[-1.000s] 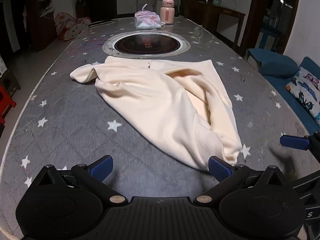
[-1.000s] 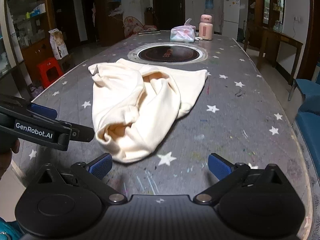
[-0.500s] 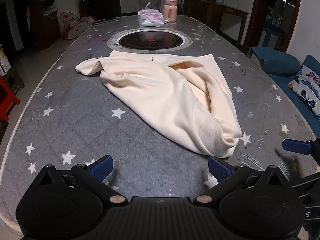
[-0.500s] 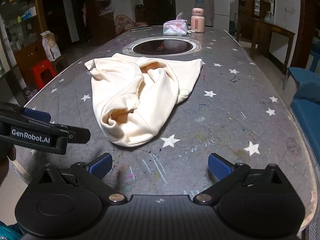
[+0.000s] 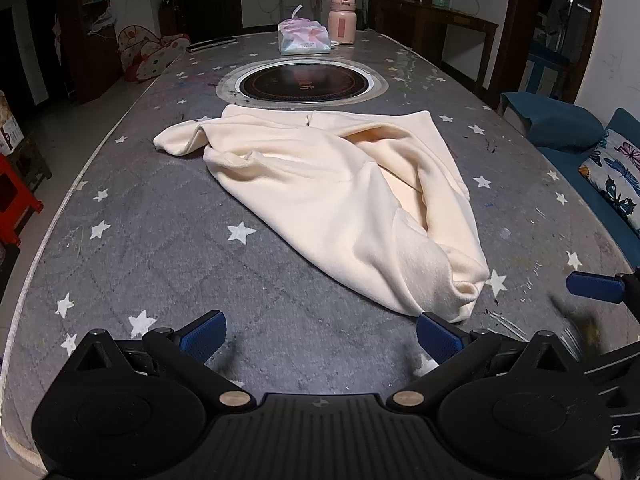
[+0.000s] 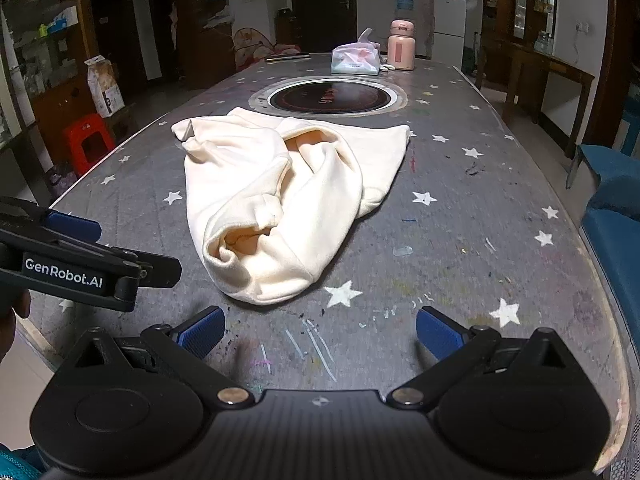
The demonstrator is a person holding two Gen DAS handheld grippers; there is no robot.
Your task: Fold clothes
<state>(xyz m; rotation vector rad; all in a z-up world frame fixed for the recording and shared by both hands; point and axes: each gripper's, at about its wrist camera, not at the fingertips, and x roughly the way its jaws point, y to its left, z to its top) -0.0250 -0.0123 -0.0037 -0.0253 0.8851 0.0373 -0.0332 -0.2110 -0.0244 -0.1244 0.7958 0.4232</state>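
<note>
A cream fleece garment (image 5: 340,196) lies crumpled on the grey star-print table (image 5: 160,240), its bunched near end (image 6: 256,264) facing both grippers. My left gripper (image 5: 320,338) hovers open just short of that near end, nothing between its blue pads. My right gripper (image 6: 320,336) is open too, a little back from the garment and to its right. The left gripper (image 6: 80,264) also shows at the left edge of the right wrist view. One blue pad of the right gripper shows at the right edge of the left wrist view.
A round black hotplate (image 5: 302,82) is set into the table beyond the garment. A tissue pack (image 5: 304,38) and a pink bottle (image 5: 342,20) stand at the far end. A red stool (image 6: 88,140) is left of the table, a blue sofa (image 5: 580,152) right.
Both grippers have drawn back from the garment toward the near end of the table, and both stay open. The garment has not moved.
</note>
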